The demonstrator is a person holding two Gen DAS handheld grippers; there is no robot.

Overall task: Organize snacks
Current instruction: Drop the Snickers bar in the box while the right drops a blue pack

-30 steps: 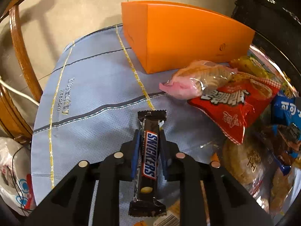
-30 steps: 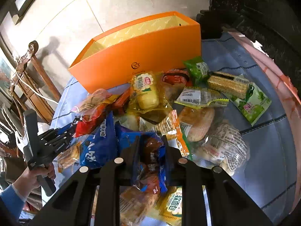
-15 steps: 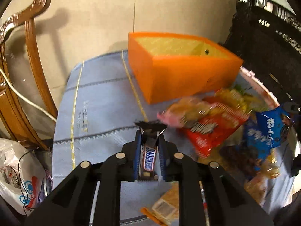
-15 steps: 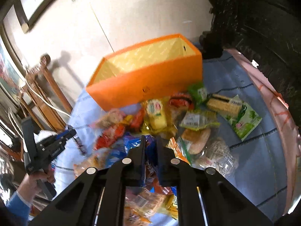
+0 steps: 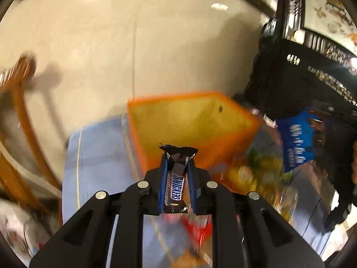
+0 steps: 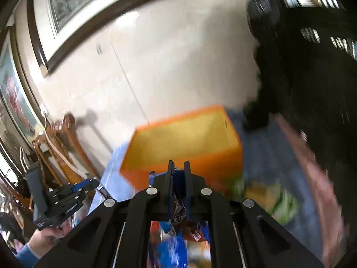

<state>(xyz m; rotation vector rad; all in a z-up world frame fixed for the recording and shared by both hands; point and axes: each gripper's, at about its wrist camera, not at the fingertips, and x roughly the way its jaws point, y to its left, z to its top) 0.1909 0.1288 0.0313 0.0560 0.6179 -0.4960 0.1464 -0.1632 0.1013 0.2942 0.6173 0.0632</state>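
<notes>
My left gripper (image 5: 177, 167) is shut on a Snickers bar (image 5: 176, 185) and holds it in the air just short of the open orange box (image 5: 191, 120). My right gripper (image 6: 178, 172) is shut on a blue snack packet (image 6: 178, 203) that hangs between the fingers, lifted in front of the same orange box (image 6: 185, 138). That blue packet (image 5: 296, 138) shows at the right of the left wrist view. The left gripper (image 6: 89, 184) with the bar shows at lower left in the right wrist view. Both views are blurred.
Several snack packets (image 5: 256, 172) lie blurred on the blue tablecloth (image 5: 100, 156) below the box. A wooden chair (image 5: 20, 116) stands at the left. Dark carved furniture (image 6: 312, 78) stands at the right. A cream wall is behind the box.
Both grippers have risen from the table with their snacks and tilted up toward the orange box, whose open top now shows. The snack pile has dropped low in both views.
</notes>
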